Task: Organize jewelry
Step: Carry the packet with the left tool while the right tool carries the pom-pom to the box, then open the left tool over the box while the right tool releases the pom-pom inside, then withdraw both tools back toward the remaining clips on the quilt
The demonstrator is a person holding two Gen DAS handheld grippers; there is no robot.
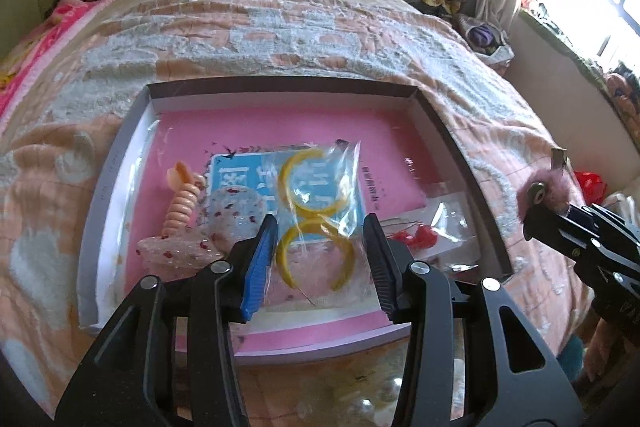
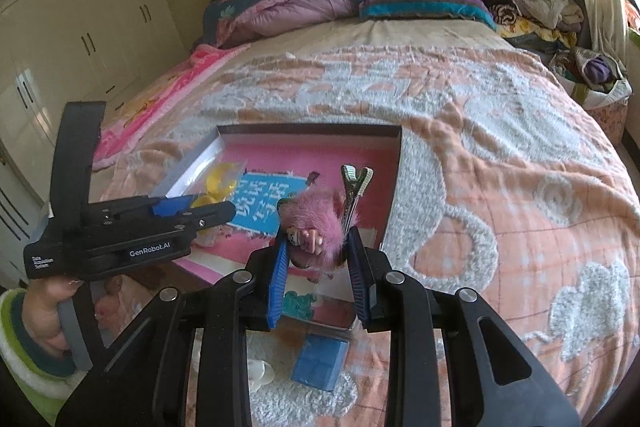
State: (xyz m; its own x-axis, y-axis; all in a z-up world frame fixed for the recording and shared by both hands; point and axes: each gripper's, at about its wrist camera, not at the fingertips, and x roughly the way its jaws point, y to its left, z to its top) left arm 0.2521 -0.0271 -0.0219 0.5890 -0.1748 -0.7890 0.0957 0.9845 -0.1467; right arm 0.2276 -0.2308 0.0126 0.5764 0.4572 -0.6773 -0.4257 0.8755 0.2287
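**Fluffy hair clip in transit to the box; bagged bangles just set down**

While the shallow box (image 1: 120, 155) lies on the bed (image 1: 280, 39) with its pink floor partly filled, both tools work over it. At the left of the box sit a peach coiled hair tie (image 1: 182, 207) and a speckled pale piece (image 1: 236, 211). Next to these lies a clear bag of yellow bangles (image 1: 316, 203), flat on the blue printed card (image 1: 224, 175). The left hand-held gripper (image 1: 320, 255) stands over this bag with its jaws partly open, one finger on each side; the pads do not appear to press on it, so I judge the bag released. Further right lies a second clear packet holding red pieces (image 1: 416, 239), near the right wall.

The right hand-held gripper (image 2: 318, 259) is closed on a pink fluffy hair clip (image 2: 316, 223), whose metal prongs (image 2: 356, 183) stick upward. The clip hangs above the near right part of the box, not yet set down.

Assessment: the step in hand is placing the clip in the box. The next move calls for lowering it onto bare pink floor clear of the packets, then opening the jaws. A blue case (image 2: 320, 363) and pale beads (image 2: 260, 373) remain on the bed outside the box.
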